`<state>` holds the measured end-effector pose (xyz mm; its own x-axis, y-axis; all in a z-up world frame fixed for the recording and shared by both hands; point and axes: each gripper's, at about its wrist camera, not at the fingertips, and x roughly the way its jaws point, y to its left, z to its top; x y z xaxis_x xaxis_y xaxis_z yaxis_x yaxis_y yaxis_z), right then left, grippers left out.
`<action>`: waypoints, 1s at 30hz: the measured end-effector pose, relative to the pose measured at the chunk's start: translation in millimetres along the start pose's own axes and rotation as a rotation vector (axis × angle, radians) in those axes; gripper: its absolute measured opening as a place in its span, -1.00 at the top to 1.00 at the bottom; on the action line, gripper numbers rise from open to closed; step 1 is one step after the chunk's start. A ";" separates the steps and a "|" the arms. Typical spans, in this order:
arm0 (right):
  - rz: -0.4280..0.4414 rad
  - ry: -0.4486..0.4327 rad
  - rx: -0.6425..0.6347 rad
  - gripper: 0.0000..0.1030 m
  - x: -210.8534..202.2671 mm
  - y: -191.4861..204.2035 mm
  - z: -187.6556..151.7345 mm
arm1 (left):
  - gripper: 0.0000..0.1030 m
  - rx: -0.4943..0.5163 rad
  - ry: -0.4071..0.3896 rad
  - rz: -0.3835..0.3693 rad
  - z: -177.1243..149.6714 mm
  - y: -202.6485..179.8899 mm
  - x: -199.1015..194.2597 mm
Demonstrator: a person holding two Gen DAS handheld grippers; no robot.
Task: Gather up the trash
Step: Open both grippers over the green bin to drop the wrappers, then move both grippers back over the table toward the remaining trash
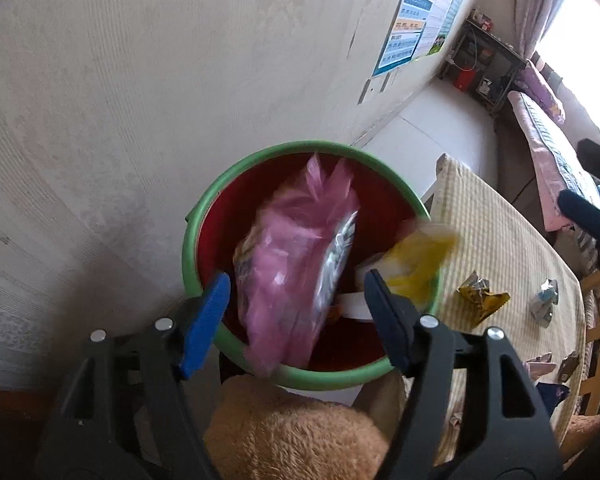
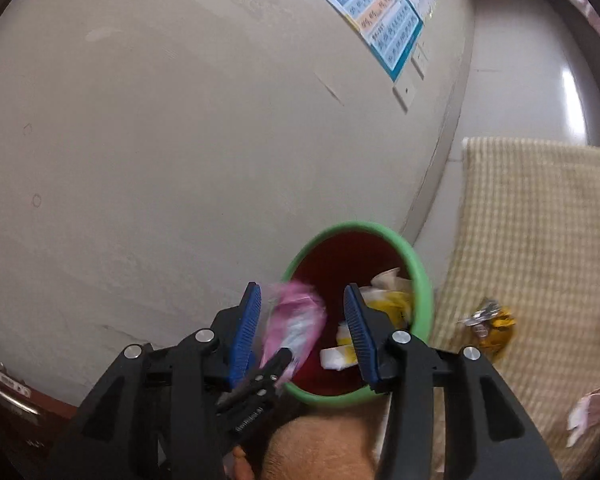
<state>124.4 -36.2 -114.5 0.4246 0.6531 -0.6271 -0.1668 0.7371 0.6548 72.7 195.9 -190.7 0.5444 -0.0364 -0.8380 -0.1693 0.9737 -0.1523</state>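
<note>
Both claws stand released over the green-rimmed red trash bin (image 1: 204,216) at lower centre. The left claw (image 1: 298,300) frames a blurred pink plastic bag (image 1: 288,280), apparently untouched by the pads; the right claw (image 2: 302,320) grips nothing. A yellow wrapper (image 1: 482,296) lies on the checked bench (image 1: 512,240) at right.

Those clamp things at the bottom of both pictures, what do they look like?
Each is a black plastic two-finger gripper with silver rivets. The left gripper and right gripper have blue ribbed pads inside their fingers. One black body carries small white lettering, too blurred to read.
</note>
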 end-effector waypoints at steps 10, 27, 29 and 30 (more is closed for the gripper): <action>-0.240 -0.075 -0.189 0.16 -115.6 -49.5 -32.9 | -0.29 0.078 -0.005 -0.066 -10.7 -47.4 -15.2; -0.468 0.031 0.072 -0.07 -157.0 -201.8 -102.8 | -0.06 0.473 0.328 -0.161 -118.0 -176.4 27.9; -0.449 0.042 0.060 -0.07 -156.3 -195.7 -105.9 | -0.02 0.469 0.359 -0.202 -124.5 -180.6 34.6; -0.446 0.048 0.051 -0.07 -154.8 -193.4 -107.1 | 0.01 0.478 0.364 -0.204 -126.5 -183.6 35.6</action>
<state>-4.4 -261.2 -189.3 0.4033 0.2820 -0.8706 0.0680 0.9395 0.3358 19.3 -12.6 -258.9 0.1986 -0.2243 -0.9541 0.3401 0.9287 -0.1475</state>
